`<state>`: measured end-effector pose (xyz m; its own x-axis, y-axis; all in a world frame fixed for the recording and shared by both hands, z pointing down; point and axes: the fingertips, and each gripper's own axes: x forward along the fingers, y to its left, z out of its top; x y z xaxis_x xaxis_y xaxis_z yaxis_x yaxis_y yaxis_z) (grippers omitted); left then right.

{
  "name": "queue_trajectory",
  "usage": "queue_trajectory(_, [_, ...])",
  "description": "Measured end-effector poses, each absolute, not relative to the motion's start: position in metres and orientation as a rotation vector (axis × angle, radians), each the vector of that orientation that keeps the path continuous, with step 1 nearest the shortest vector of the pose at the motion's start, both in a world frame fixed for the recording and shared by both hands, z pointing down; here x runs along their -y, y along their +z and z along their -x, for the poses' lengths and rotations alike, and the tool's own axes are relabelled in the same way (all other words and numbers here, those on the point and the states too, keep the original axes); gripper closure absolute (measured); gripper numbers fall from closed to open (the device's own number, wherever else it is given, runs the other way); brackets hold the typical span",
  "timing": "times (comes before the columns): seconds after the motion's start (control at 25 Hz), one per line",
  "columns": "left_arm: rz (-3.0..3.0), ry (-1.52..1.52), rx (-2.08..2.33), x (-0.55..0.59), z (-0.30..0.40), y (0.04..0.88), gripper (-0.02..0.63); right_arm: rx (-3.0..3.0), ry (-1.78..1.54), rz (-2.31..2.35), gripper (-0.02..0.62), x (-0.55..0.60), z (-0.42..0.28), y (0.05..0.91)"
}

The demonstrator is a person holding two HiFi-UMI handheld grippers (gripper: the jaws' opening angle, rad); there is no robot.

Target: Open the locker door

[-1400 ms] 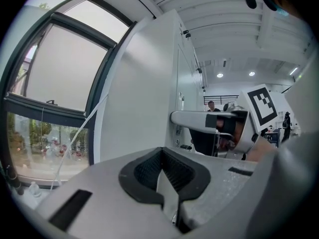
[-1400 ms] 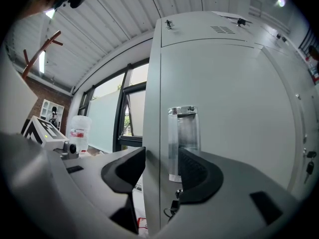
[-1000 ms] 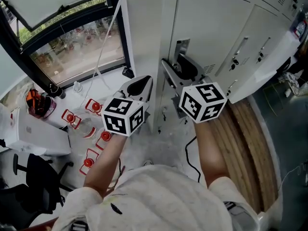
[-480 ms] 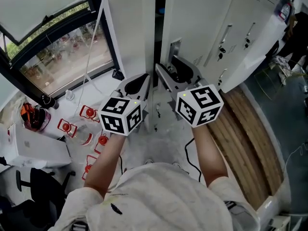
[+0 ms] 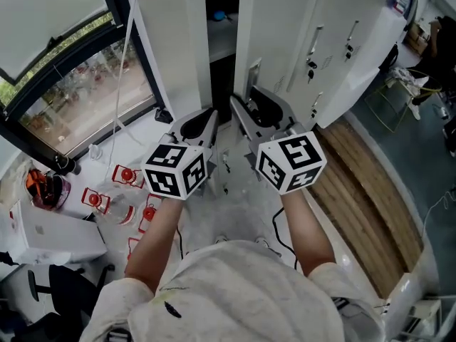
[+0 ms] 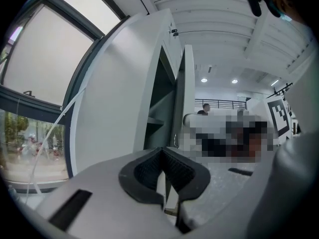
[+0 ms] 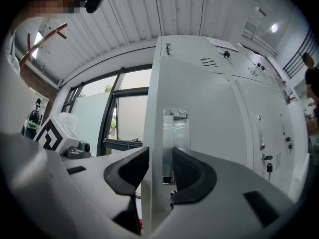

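The white locker door [image 5: 285, 41] stands ajar, and the dark inside with a shelf [image 5: 221, 30] shows to its left. My right gripper [image 5: 255, 109] straddles the door's free edge at the metal handle plate [image 5: 253, 73]. In the right gripper view the door [image 7: 219, 128] and its handle plate [image 7: 175, 133] run up between the two pads of the right gripper [image 7: 160, 171]. Its jaws are closing on that edge. My left gripper [image 5: 203, 123] hangs beside it in front of the opening, shut and holding nothing [image 6: 164, 173].
More closed lockers with keys [image 5: 335, 41] continue to the right. A window [image 5: 78, 91] is at the left. Red-and-white items [image 5: 121, 177] lie on the floor below it, and a black chair [image 5: 57, 291] sits lower left. A wooden strip [image 5: 363, 191] runs along the right.
The door has swung out from the locker, and the dark interior and shelf have come into sight. The right gripper stayed at the handle edge. The left gripper kept its place beside it.
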<state>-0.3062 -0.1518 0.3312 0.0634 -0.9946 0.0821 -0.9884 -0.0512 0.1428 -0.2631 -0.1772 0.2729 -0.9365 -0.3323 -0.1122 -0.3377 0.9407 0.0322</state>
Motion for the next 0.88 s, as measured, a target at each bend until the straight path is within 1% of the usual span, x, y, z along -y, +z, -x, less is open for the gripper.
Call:
queue_trajectory(0.32, [-2.222, -0.067, 1.976, 0.165, 0.284, 0.329, 0.6, -2.967, 0.078, 0.528, 0.466, 0.179, 0.238, 0.271])
queue_trajectory(0.88, [-2.308, -0.036, 1.852, 0.196, 0.242, 0.333, 0.6, -2.916, 0.083, 0.448, 0.462, 0.185, 0.199, 0.269])
